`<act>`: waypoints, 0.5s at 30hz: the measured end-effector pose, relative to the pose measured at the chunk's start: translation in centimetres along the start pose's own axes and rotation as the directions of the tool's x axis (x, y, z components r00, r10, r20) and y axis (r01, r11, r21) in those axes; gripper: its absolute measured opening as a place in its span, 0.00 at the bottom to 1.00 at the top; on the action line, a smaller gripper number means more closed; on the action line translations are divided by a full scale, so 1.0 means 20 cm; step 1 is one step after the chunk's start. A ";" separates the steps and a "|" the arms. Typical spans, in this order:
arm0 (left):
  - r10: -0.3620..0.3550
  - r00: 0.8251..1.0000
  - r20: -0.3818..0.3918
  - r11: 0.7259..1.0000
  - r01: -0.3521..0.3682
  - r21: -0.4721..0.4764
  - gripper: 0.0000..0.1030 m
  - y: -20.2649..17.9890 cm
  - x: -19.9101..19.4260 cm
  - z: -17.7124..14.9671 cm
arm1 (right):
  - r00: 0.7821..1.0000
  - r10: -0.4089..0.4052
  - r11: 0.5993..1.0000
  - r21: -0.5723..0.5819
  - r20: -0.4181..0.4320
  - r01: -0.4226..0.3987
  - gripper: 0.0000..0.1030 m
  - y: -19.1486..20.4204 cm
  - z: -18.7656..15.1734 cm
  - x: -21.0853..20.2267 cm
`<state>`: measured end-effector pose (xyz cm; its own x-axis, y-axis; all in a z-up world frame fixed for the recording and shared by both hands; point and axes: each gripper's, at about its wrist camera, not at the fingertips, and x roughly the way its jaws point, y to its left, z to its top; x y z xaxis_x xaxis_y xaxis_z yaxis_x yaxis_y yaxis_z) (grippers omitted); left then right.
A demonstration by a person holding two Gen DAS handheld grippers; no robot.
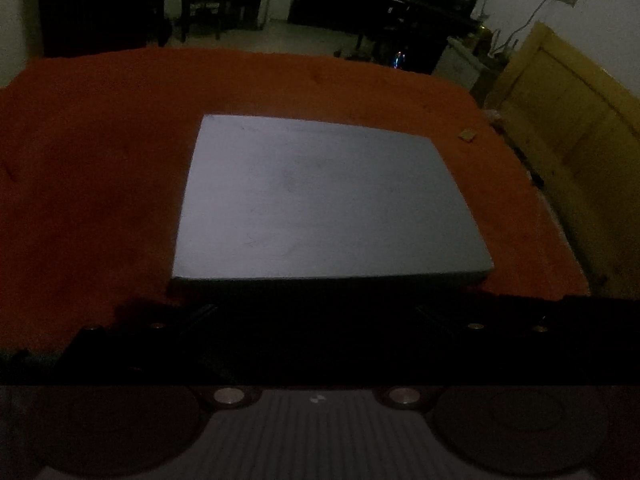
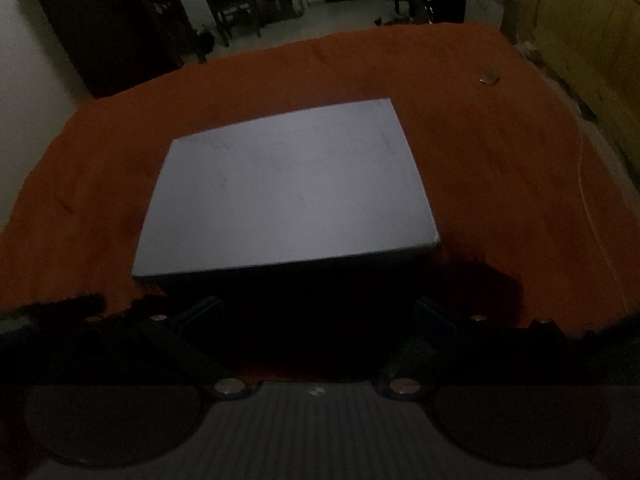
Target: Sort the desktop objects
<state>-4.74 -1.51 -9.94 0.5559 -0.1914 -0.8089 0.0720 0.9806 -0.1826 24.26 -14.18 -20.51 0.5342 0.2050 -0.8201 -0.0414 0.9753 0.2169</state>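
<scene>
Dimly lit throughout, with detail lost in the shadows. Far left in the left wrist view: a broad band of bare orange cloth (image 1: 92, 168) running out to the table's left edge, with a dark cabinet and chairs beyond on the pale floor. Centre: a flat grey box (image 1: 320, 196) lying on the cloth, near edge close above the left gripper (image 1: 316, 312), far edge well short of the table's far edge. Left gripper fingers (image 1: 200, 314) spread wide, apart from each other at the box's near corners, holding nothing; contact with the box impossible to judge in the dark. Right of the box: another strip of bare cloth, a small tan scrap (image 1: 467, 135) near the right edge, well apart from the box, then a yellow wooden panel (image 1: 568, 128) just past that edge. Same layout in the right wrist view: open cloth (image 2: 92, 184) left, box (image 2: 284, 192) in the middle and turned slightly, right gripper (image 2: 316, 308) below its near edge with fingers (image 2: 208, 308) spread and empty, wide bare cloth to the right, scrap (image 2: 489, 77) far back near the right edge, panel (image 2: 584, 28) beyond.
</scene>
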 end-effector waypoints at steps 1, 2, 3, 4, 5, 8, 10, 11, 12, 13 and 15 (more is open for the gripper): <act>0.014 1.000 0.001 1.000 -0.014 0.004 1.00 -0.01 0.00 0.00 | 1.000 -0.002 1.000 -0.004 0.006 0.002 1.00 0.00 -0.01 0.00; 0.027 1.000 0.001 1.000 -0.027 0.009 1.00 -0.02 0.01 -0.01 | 1.000 -0.009 1.000 -0.014 0.011 0.009 1.00 0.00 -0.01 0.01; 0.038 0.999 0.001 0.999 -0.038 0.009 0.99 -0.02 0.01 -0.01 | 1.000 -0.017 1.000 -0.022 0.008 0.017 1.00 0.00 -0.01 0.02; 0.040 0.999 -0.003 0.999 -0.040 0.008 1.00 -0.02 0.02 -0.01 | 1.000 -0.024 0.999 -0.029 0.004 0.024 1.00 0.00 0.00 0.04; 0.043 0.999 -0.007 0.999 -0.043 0.007 0.99 -0.02 0.02 -0.01 | 1.000 -0.029 0.999 -0.035 -0.002 0.029 1.00 0.00 0.00 0.05; 0.052 0.998 -0.019 0.999 -0.052 0.016 0.99 -0.01 0.03 -0.02 | 0.999 -0.044 0.998 -0.051 -0.021 0.043 1.00 0.00 -0.02 0.06; 0.066 0.997 -0.028 0.998 -0.065 0.028 0.99 -0.02 0.04 -0.02 | 0.998 -0.045 0.998 -0.053 -0.034 0.043 1.00 0.00 -0.02 0.08; 0.071 0.997 -0.032 0.997 -0.070 0.032 0.99 -0.02 0.04 -0.02 | 0.998 -0.044 0.998 -0.049 -0.040 0.042 1.00 -0.01 -0.02 0.09; 0.073 0.997 -0.034 0.997 -0.072 0.032 0.99 -0.02 0.04 -0.02 | 0.998 -0.042 0.998 -0.045 -0.043 0.040 1.00 -0.01 -0.02 0.09; 0.072 0.997 -0.035 0.997 -0.071 0.030 0.99 -0.01 0.04 -0.03 | 0.998 -0.040 0.998 -0.042 -0.045 0.038 1.00 -0.02 -0.02 0.09; 0.069 0.997 -0.041 0.997 -0.067 0.031 0.99 0.01 0.04 -0.03 | 0.998 -0.033 0.999 -0.038 -0.049 0.031 1.00 -0.02 -0.02 0.09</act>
<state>-4.68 -1.60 -10.94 0.5254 -0.1254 -0.8415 0.0600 0.9921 -0.1104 24.94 -14.20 -22.33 0.4933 0.1763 -0.8518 -0.0565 0.9837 0.1709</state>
